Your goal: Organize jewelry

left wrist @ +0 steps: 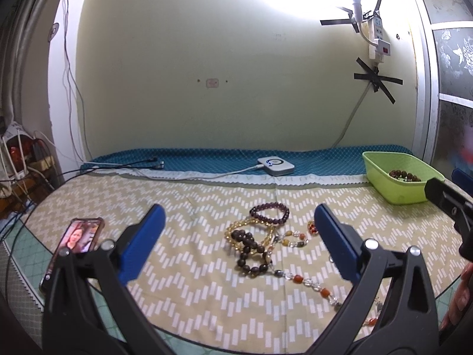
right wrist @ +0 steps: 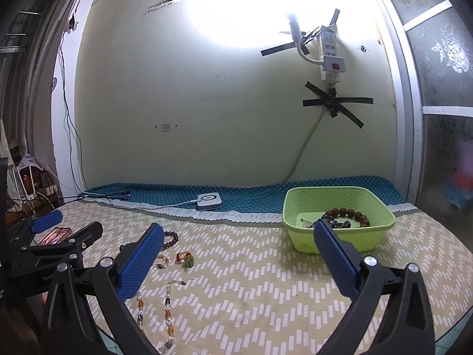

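Observation:
A heap of jewelry lies on the patterned cloth: a purple bead bracelet (left wrist: 269, 213), a dark brown bead bracelet (left wrist: 251, 251), a yellow bead strand (left wrist: 236, 233) and a necklace of orange and clear beads (left wrist: 307, 282). My left gripper (left wrist: 238, 242) is open, its blue fingers either side of the heap. My right gripper (right wrist: 236, 254) is open and holds nothing. The green basket (right wrist: 348, 195) at the right holds a brown bead bracelet (right wrist: 348, 214). The necklace (right wrist: 168, 310) and a small orange and green piece (right wrist: 186, 259) also show in the right wrist view.
A phone (left wrist: 75, 245) with a lit screen lies on the left of the cloth. A white device (left wrist: 275, 165) with a cable sits on the blue cloth at the back. Cables run along the left edge. A hand (left wrist: 461, 295) shows at the right.

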